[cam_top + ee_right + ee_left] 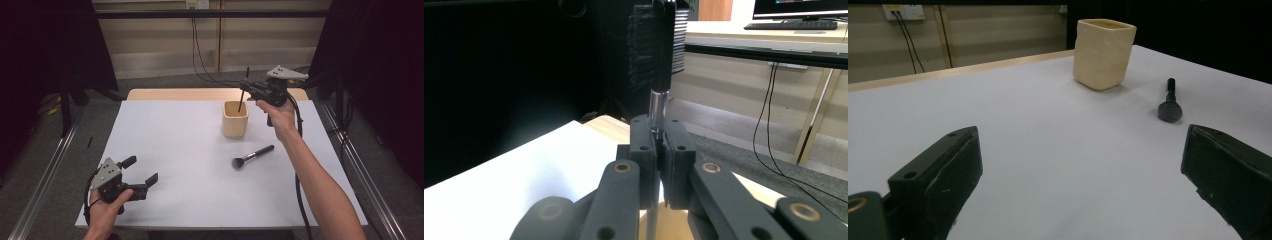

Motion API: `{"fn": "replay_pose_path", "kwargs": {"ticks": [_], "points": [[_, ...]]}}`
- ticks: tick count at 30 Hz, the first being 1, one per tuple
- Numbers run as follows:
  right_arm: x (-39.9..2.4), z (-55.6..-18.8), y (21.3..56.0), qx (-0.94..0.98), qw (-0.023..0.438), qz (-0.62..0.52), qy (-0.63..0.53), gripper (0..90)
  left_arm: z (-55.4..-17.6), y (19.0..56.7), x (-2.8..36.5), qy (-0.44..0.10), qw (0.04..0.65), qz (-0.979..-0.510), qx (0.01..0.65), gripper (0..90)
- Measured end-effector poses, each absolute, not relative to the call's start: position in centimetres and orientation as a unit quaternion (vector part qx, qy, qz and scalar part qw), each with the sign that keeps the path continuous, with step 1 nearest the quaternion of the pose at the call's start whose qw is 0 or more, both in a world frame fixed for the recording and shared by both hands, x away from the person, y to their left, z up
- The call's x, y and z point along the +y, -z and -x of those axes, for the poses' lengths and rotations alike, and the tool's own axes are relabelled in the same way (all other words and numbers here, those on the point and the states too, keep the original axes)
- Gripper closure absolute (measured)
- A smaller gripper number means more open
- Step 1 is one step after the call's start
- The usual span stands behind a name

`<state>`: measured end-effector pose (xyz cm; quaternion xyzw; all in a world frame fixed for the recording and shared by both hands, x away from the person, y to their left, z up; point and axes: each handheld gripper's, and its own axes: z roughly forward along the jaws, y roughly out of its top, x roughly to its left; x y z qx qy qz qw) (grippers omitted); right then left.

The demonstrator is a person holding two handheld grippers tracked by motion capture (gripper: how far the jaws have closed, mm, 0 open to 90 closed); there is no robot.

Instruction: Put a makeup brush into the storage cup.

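A pale wooden cup (235, 120) stands on the white table (175, 150), right of centre at the back. My right gripper (248, 90) hovers just above the cup's rim, shut on a thin black brush (243, 90) that stands nearly upright with its lower end inside the cup. In the right gripper view the jaws (660, 145) pinch the brush (657, 102) at its silver ferrule, with the dark bristles above. A second brush (252, 156) with a round head lies flat in front of the cup. My left gripper (141, 170) rests open at the near left, holding nothing.
From the left gripper (1083, 170), the cup (1104, 52) and the lying brush (1169, 102) are far ahead across bare table. A wooden strip (175, 94) edges the table's back. Metal rails (45, 175) run along both sides, and cables hang at the back wall.
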<state>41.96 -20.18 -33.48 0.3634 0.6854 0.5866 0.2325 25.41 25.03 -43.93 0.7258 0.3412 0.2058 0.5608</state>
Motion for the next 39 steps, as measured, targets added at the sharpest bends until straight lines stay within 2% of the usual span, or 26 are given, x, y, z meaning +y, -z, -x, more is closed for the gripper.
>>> {"fn": "replay_pose_path", "kwargs": {"ticks": [39], "points": [[-20.6,-43.1,38.2,0.699,0.22,-0.396,-0.554,85.7,-25.6,44.1,25.1,-0.215,0.555,-0.727,0.343,3.8]]}}
